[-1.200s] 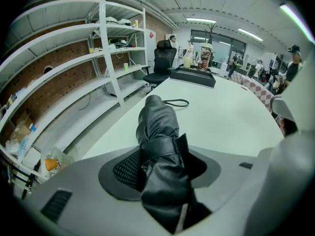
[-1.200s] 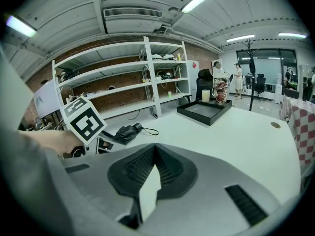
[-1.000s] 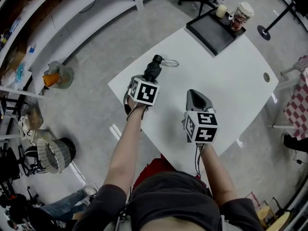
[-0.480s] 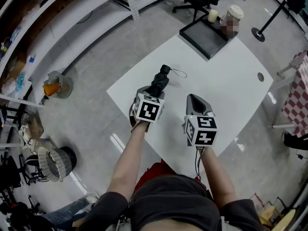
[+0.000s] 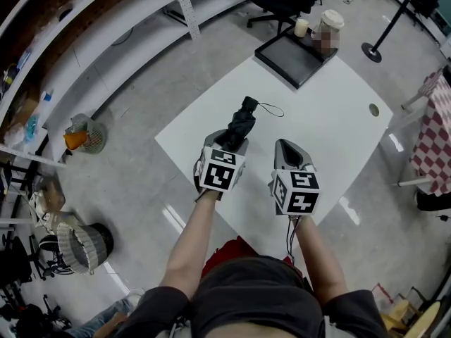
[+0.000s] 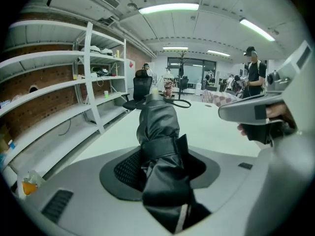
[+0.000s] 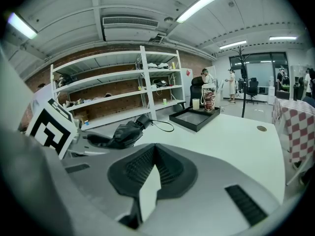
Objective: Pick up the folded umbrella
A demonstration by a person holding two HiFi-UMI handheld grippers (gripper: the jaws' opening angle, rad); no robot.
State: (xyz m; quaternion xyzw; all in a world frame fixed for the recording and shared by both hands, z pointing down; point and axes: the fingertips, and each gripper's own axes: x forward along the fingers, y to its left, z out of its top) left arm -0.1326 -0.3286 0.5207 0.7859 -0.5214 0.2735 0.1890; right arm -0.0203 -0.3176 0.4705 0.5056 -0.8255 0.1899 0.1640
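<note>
Head view, left side: the left gripper (image 5: 227, 145) was clamped round the folded umbrella (image 5: 243, 122), its jaws standing wide on the bundle.
Umbrella's place: between those jaws, its handle end pointing away over the white table (image 5: 338, 125) and seemingly clear of the top.
Grip point: the strapped middle of the bundle, where the black fabric bunched between the pads.
Handling: probably light, with soft, slick fabric over a stiff core, so it might slide or tip unless it is held near the middle.
Right side: the right gripper (image 5: 291, 151) hung just beside it, jaws together, holding nothing.
</note>
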